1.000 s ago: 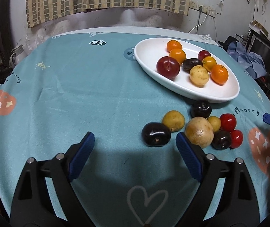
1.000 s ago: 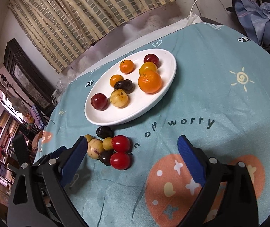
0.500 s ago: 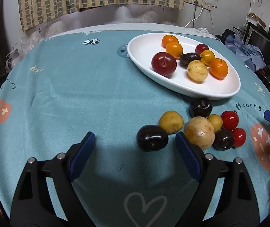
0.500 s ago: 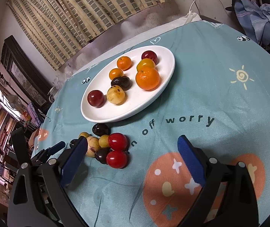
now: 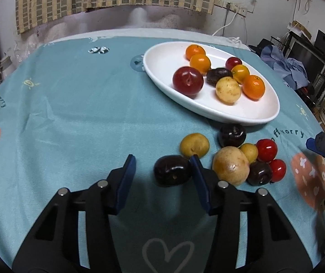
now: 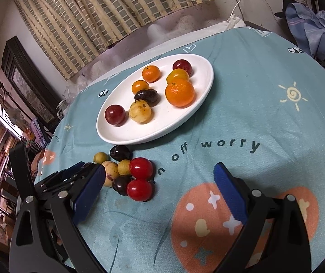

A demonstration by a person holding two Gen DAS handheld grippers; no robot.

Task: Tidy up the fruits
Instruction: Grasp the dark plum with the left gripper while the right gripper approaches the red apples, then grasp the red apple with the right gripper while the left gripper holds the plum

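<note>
Fruit is lying in two groups on my teal tablecloth (image 5: 76, 104): seven pieces are sitting on the white plate (image 5: 162, 61) toward the far right edge, and a loose cluster is resting on the cloth just beside the plate's near rim. I am holding the left gripper (image 5: 162, 173) partly open around the dark plum (image 5: 172, 170) at the cluster's left end; its right pad looks to be touching or just beside the plum, while the left pad is standing apart from it, so nothing is gripped. Just beyond that plum a small yellow fruit (image 5: 194, 145) is lying, and to its right are sitting a larger tan fruit (image 5: 230, 166), a second dark plum (image 5: 231, 135), another small yellow one, a third dark plum and two red tomatoes (image 6: 140, 168). I am holding the right gripper (image 6: 160, 188) wide open and empty over the cloth, with the cluster just beside its left finger (image 6: 89, 190) and the words "off worry" (image 6: 217, 147) printed between it and the plate (image 6: 198, 104). On the plate I am seeing three oranges, a yellow-orange fruit, two red plums, a dark plum and a pale yellow fruit.
</note>
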